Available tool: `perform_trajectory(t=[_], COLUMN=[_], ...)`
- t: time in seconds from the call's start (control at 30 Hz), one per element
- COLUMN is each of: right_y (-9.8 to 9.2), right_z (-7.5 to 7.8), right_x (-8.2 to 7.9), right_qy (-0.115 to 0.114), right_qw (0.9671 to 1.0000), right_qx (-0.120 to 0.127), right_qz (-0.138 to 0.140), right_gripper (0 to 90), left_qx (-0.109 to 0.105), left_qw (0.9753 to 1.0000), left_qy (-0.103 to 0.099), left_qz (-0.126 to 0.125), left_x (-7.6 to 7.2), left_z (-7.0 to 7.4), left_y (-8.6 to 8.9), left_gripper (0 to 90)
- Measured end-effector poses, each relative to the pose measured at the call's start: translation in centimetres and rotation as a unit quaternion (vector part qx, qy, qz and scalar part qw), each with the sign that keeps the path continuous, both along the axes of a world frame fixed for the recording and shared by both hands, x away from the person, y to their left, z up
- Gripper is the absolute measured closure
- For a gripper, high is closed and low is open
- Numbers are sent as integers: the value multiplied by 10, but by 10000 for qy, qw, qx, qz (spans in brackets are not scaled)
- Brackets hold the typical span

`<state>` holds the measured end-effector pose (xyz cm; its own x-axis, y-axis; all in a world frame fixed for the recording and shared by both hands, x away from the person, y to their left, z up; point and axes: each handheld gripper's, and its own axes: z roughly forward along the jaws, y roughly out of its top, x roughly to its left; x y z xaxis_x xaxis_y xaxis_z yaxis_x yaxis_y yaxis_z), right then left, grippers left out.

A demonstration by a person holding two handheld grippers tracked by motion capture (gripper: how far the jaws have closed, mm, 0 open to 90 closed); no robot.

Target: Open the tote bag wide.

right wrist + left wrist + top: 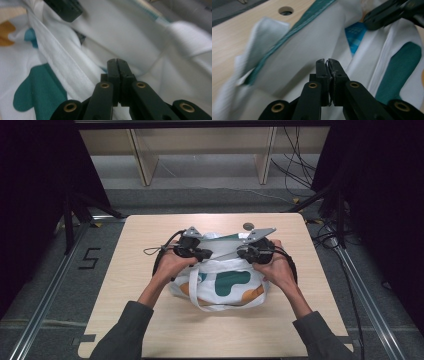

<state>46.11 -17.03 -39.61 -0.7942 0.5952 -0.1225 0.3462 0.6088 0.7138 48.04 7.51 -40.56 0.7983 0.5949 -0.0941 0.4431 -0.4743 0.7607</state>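
— White cloth tote bag (pixel 220 282) with teal and orange blobs: where do you have it?

— It sits at the middle of your pale wooden table (pixel 150 330), its mouth held open between your two tools. From the high view you get the whole outline: wider than deep, long axis running left to right across the table, opening turned up and away from you, a white strap (pixel 200 304) looping toward your side.

— And what do the close views add?

— Your left gripper view shows the teal-trimmed rim (pixel 294 28), a blue checked item (pixel 355 35) inside the bag, and a round hole (pixel 286 10) in the tabletop. Your left gripper (pixel 327 62) has its jaws pressed together with a thin edge of the white fabric pinched between them. Your right gripper (pixel 116 62) is likewise closed tight at the bag's inner wall (whether cloth is caught there, I cannot tell), with a teal patch (pixel 40 92) beside it.
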Motion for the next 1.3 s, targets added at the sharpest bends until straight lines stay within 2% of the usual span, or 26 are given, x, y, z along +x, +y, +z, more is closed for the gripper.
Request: perform_trajectory(t=[0.03,0.07,0.1,0.17,0.2,0.27,0.33,0.37,0.4,0.43,0.5,0.57,0.67,0.73,0.8,0.83,0.87,0.93,0.97,1.0,1.03,1.1,1.17,1.2,1.27,1.3], right_y=[1,1,0,0,0,-1,-2,-2,-2,-3,-3,-3,-3,-3,-3,-3,-4,-7,-9,-9,-13,-14,-13,-9,-4,-3], right_z=[-3,-5,-7,-8,-8,-9,-16,-16,-19,-25,-31,-37,-42,-45,-45,-42,-39,-28,-22,-22,-8,4,8,7,-1,-4], right_x=[0,0,-2,-4,-9,-18,-35,-35,-41,-52,-65,-76,-88,-91,-89,-91,-88,-87,-84,-84,-78,-72,-69,-57,-47,-44], right_qy=[110,247,309,262,400,475,578,578,628,762,779,896,751,843,780,845,710,506,344,344,49,-181,-225,-279,-294,-298], right_qw=[9999,9996,9992,9993,9988,9977,9959,9959,9946,9910,9911,9890,9882,9878,9878,9892,9895,9934,9940,9940,9960,9970,9970,9979,9985,9985], right_qx=[-78,-127,-166,-107,-75,-54,-203,-203,-173,-142,-223,-277,-355,-353,-337,-300,-264,-69,12,12,179,274,247,32,-156,-282], right_qz=[14,66,176,244,263,477,661,661,813,1088,1055,1142,1291,1257,1303,1160,1233,1030,1035,1035,876,705,701,589,437,356], right_gripper=[900,900,900,900,900,900,900,900,900,900,900,900,900,900,900,900,900,892,881,881,882,889,894,900,900,900], left_qx=[248,377,290,342,508,481,463,463,471,429,383,556,745,647,753,753,771,603,603,559,558,615,609,753,767,918], left_qw=[9997,9993,9995,9993,9985,9982,9973,9973,9969,9956,9945,9924,9899,9899,9900,9900,9904,9935,9935,9950,9967,9976,9979,9970,9968,9955], left_qy=[-22,21,136,142,100,148,165,165,168,196,279,205,171,317,196,196,137,23,23,72,1,45,71,164,166,143], left_qz=[-47,-82,-26,72,158,338,550,550,615,812,936,1075,1191,1223,1181,1181,1140,966,966,829,587,325,219,107,118,166], left_x=[4,8,12,16,20,28,35,35,38,44,50,54,61,64,61,61,58,47,47,43,33,24,22,20,21,23], left_z=[-2,-4,-8,-11,-13,-18,-21,-21,-22,-24,-24,-23,-20,-21,-19,-19,-17,-10,-10,-8,-6,-5,-6,-9,-11,-16], left_y=[-4,-6,-8,-10,-10,-9,-4,-4,-1,5,11,14,16,18,16,16,15,15,15,14,10,5,2,-2,-4,-3], left_gripper=[867,872,874,884,884,891,892,892,892,893,894,895,895,895,894,894,894,894,893,893,891,889,885,885,888,890])
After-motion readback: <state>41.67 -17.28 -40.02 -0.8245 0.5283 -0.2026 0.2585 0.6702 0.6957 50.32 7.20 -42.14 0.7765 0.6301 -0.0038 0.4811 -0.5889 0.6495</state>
